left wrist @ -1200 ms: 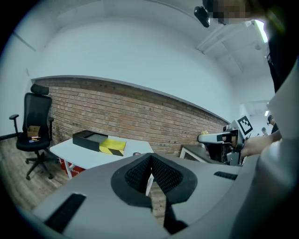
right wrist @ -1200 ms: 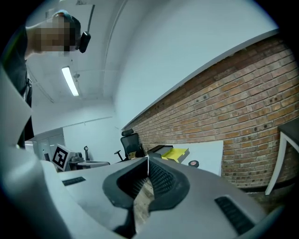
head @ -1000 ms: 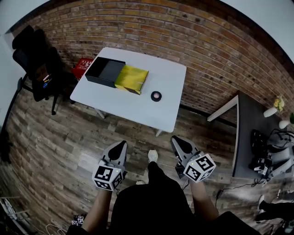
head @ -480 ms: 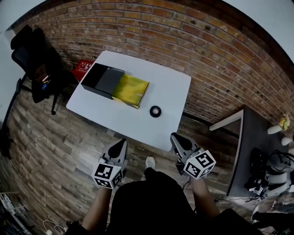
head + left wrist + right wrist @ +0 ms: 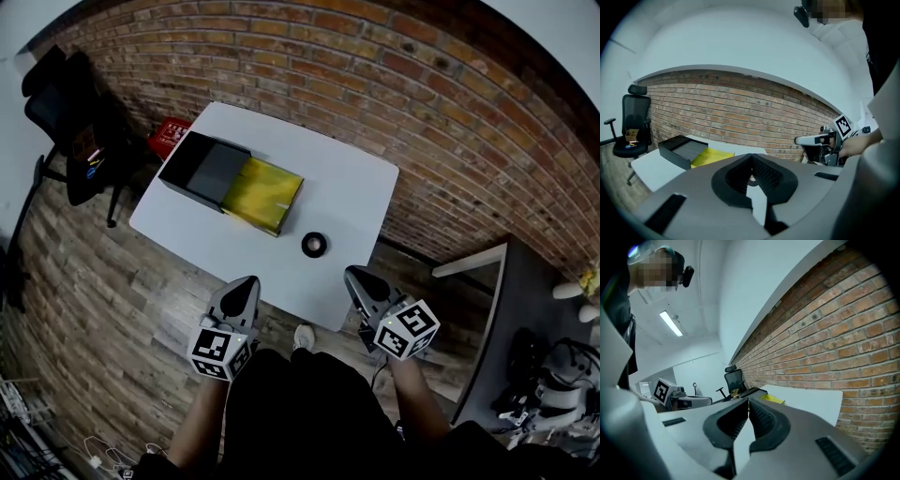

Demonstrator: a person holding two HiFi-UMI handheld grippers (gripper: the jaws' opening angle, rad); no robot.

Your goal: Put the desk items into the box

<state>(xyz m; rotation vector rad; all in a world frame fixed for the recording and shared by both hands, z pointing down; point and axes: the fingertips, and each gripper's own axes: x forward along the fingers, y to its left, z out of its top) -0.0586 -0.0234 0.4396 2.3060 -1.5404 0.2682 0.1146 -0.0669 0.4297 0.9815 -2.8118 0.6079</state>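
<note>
Table [image 5: 361, 178] is sliding down-frame vs. earlier; left gripper [image 5: 247, 283] & right gripper [image 5: 357, 275], both pressed shut & empty, are hovering at bottom centre; tape roll [image 5: 314, 245] is sitting mid-frame near table's edge, box [image 5: 202, 167] upper left; reaching w/ shut jaws is risking knocking it off.

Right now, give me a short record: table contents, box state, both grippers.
table: white, ahead of both grippers
box: black, open, on table's left part
yellow flat item: against the box
tape roll: black, alone, nearer the grippers
left gripper: shut, empty, by table's near edge
right gripper: shut, empty, by table's near edge
</note>
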